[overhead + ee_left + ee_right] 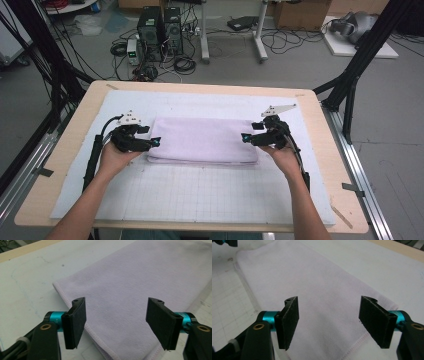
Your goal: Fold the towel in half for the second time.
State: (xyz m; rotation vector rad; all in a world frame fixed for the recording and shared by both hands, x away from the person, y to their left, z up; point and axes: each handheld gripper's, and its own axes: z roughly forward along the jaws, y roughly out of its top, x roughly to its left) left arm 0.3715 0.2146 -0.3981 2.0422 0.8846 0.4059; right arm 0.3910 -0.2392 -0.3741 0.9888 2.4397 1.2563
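A pale lilac towel (202, 140), folded into a long rectangle, lies flat across the middle of the white gridded mat (200, 190). My left gripper (156, 142) hovers at the towel's left end, open, its jaws wide apart over the towel (130, 287) with nothing between them. At the right end my right gripper (245, 137) is open too, jaws spread above the towel (319, 290) near its stitched hem. Neither gripper holds the cloth.
The mat covers a wooden table (75, 130) with bare margins at left and right. Black frame poles (357, 65) stand at both far corners. On the floor beyond are computer towers (160, 32) and cables.
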